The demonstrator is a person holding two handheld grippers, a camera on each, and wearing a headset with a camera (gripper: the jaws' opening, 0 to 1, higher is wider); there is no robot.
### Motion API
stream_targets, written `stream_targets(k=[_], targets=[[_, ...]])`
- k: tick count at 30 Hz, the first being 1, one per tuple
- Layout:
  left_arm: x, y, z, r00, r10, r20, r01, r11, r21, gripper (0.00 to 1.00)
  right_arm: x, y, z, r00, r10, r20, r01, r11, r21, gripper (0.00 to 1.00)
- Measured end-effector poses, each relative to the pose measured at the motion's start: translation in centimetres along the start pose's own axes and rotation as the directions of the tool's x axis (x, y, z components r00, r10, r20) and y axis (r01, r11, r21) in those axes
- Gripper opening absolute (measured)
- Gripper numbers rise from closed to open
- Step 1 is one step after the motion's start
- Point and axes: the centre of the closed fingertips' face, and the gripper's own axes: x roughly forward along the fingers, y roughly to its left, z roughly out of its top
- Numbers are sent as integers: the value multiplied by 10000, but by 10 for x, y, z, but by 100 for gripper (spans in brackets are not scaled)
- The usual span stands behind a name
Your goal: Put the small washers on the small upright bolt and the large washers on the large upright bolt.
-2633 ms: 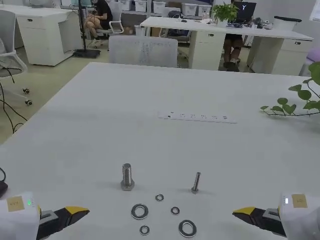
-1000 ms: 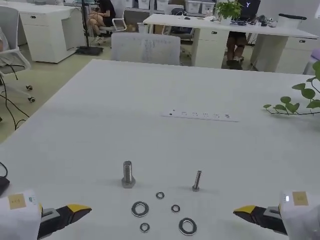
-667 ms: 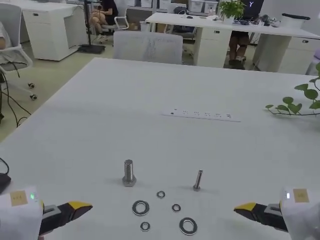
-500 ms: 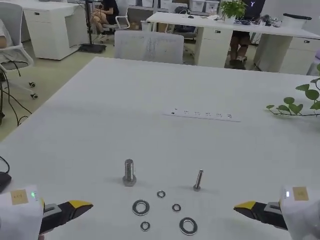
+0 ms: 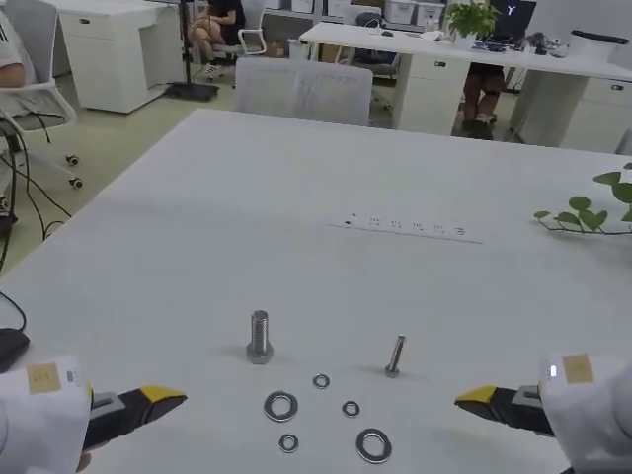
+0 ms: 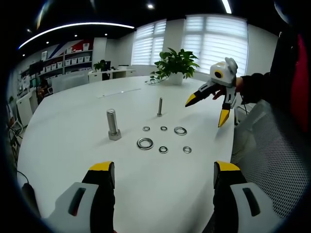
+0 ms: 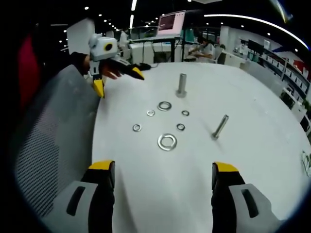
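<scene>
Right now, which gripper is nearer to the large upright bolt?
Left. The left gripper sits just left of and below the large upright bolt in the head view. The right gripper is far on the other side, past the washers and the small upright bolt.

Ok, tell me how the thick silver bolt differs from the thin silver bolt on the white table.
The thick silver bolt is much wider than the thin silver bolt, and its hex head at the base is broader. In the head view the thick bolt stands left, the thin bolt right. Both are silvery metal, upright, head down on the white table.
</scene>
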Motion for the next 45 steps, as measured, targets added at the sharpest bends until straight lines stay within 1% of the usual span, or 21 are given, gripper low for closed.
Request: stream_targets(k=[5, 13, 20, 24, 25, 30, 33, 35, 41, 42, 45], targets=[[0, 0, 2, 10000, 39, 44, -39, 10000, 34, 84, 1, -2, 3, 9995, 133, -296, -144, 9992, -385, 81], [1, 1, 3, 9999, 100, 127, -100, 9999, 60, 84, 6, -3, 14, 9971, 406, -647, -463, 9950, -880, 79], [-2, 3, 5, 9994, 238, 240, -239, 9997, 50, 84, 13, -2, 22, 9934, 644, -948, -765, 9887, -1292, 77], [-4, 3, 5, 9991, 306, 301, -307, 9995, 30, 83, 18, -2, 26, 9896, 755, -1225, -939, 9838, -1528, 76], [-4, 3, 5, 9990, 316, 306, -318, 9995, 31, 83, 19, -2, 26, 9876, 760, -1374, -980, 9821, -1611, 76], [-6, 4, 7, 9986, 380, 357, -382, 9993, 46, 83, 25, -2, 29, 9822, 882, -1660, -1187, 9757, -1841, 76], [-7, 4, 7, 9984, 420, 389, -422, 9991, 31, 83, 27, -2, 30, 9775, 955, -1879, -1326, 9716, -1959, 73], [-7, 4, 7, 9981, 450, 414, -451, 9990, 15, 83, 30, -3, 29, 9714, 970, -2167, -1437, 9667, -2117, 73], [-8, 4, 6, 9975, 520, 471, -519, 9986, -25, 83, 35, -4, 31, 9620, 1064, -2514, -1674, 9574, -2353, 70], [-8, 4, 6, 9974, 528, 495, -526, 9986, -46, 83, 36, -4, 31, 9582, 1098, -2640, -1744, 9561, -2354, 69], [-8, 4, 7, 9969, 573, 538, -571, 9983, -71, 83, 38, -4, 30, 9522, 1145, -2832, -1869, 9517, -2435, 68]])
